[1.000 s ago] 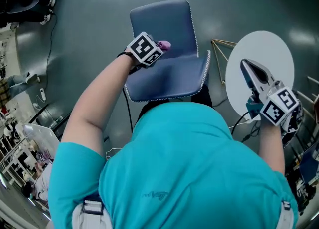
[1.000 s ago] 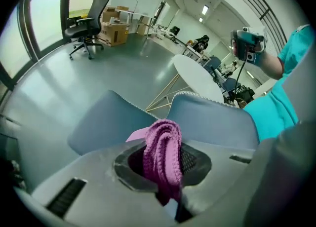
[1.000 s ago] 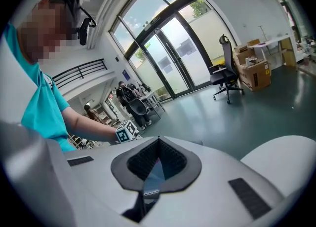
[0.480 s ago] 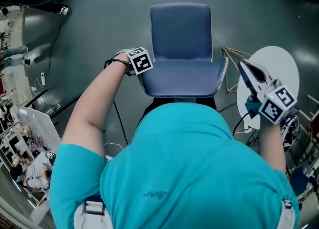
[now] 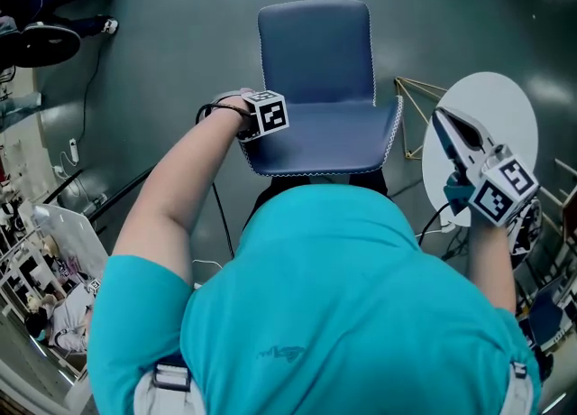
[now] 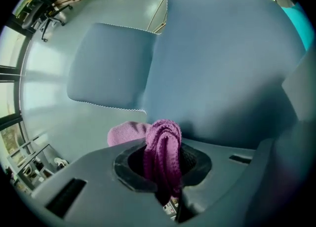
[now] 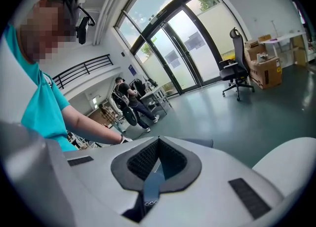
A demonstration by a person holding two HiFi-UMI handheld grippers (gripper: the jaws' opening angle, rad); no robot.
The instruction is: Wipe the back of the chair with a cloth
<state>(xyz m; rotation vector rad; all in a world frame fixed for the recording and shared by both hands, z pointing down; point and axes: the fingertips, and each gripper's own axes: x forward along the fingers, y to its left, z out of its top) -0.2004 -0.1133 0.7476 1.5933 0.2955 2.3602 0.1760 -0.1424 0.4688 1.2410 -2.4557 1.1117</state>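
Left gripper view: left gripper (image 6: pixel 164 169) clamps knitted purple cloth (image 6: pixel 165 137) | right gripper (image 7: pixel 157 164) closed

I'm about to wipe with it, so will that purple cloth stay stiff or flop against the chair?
Probably floppy: the cloth bunches in folds between the left gripper's jaws, and a loose end sags aside. Its nubby weave should likely drag, not slip, on the chair. A small wad, so probably light.

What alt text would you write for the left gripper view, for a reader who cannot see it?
The left gripper is shut on a bunched purple cloth, held close to a blue padded chair with white stitching along its edges. Behind the chair lies a pale grey-green floor.
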